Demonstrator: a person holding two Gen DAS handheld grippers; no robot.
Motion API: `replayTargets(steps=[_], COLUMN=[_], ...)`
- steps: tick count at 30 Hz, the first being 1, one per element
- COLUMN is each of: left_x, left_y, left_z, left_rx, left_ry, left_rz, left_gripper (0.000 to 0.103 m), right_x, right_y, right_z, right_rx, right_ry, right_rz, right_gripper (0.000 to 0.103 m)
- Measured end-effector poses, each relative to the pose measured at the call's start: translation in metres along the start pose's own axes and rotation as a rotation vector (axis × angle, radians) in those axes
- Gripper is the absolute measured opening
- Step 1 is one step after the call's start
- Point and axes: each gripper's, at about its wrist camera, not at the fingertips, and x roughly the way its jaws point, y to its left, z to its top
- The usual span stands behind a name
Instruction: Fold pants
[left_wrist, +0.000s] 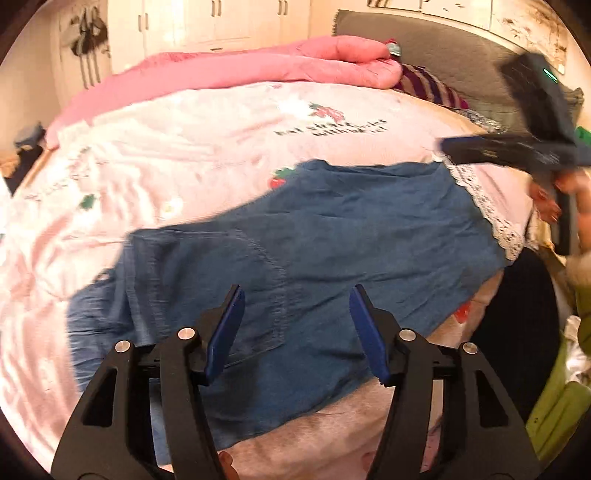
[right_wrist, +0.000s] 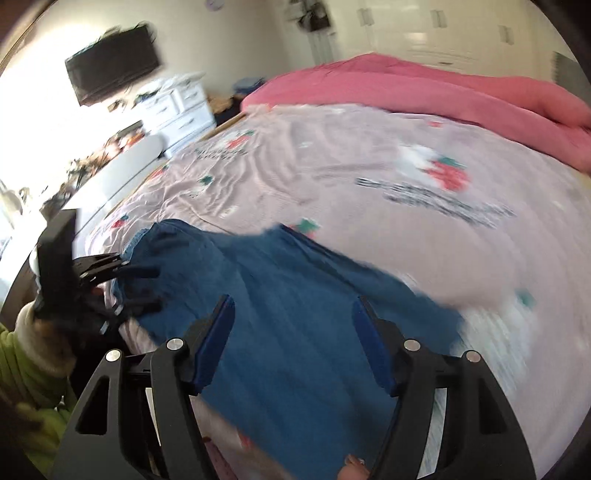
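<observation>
Now both grippers are hovering open over the pants (left_wrist: 295, 236) on the bed (left_wrist: 184, 147).
Left gripper (left_wrist: 295, 332) and right gripper (right_wrist: 293, 343) are gripping nothing; denim is lying flat toward twelve o'clock, probably spread for folding, though blur is hiding its edges.

1. Pants (left_wrist: 314, 236) lay spread on the bed sheet (left_wrist: 177, 147), near the bed's front edge.
2. Left tool (left_wrist: 295, 325) hovered over the pants' pocket end, nothing between its jaws.
3. Right tool (right_wrist: 291, 339) hung over the other end of the pants, likewise apart from the cloth.
4. Quilt (left_wrist: 229, 70) lay bunched behind the pants, along the bed's far side.
5. Dresser (right_wrist: 181, 107) stood beyond the bed, under a wall television (right_wrist: 114, 74).
</observation>
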Motion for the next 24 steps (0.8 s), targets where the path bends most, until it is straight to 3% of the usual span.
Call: replayTargets(steps=[2,8,9,10,11,17,24], left_x=[-0.003,0.003,0.005,0.007,0.011,0.019,0.021], left_y=[0.006,0.037,0.042,0.047,0.053,0.057,0.057], left_z=[-0.001,-0.016,-0.019,-0.022,-0.025,-0.028,-0.029], left_rx=[-0.001,-0.052,-0.065,-0.078,-0.095,-0.1,-0.106], left_ry=[-0.005,0.038,0.052,0.064,0.074,0.079,0.073], left_rz=[0.056,0.193,0.203,0.196,0.182,0.161,0.151], left_gripper=[0.059,0.061,0.061,0.061,0.061,0.061,0.061], right_x=[0.037,0.102,0.112,0.118,0.124,0.13,0.156], right_y=[0.004,0.003,0.002,0.002,0.001,-0.01,-0.021], right_z=[0.025,0.05,0.05,0.05,0.049,0.065,0.067], right_rx=[-0.039,-0.036,-0.028,-0.023,-0.013,0.008,-0.012], right_ry=[0.048,0.186,0.216,0.242,0.262,0.181,0.203], right_rz=[0.019,-0.015,-0.009,0.003,0.013,-0.037,-0.041], right_gripper=[0.065,0.062,0.047,0.016,0.006,0.004,0.006])
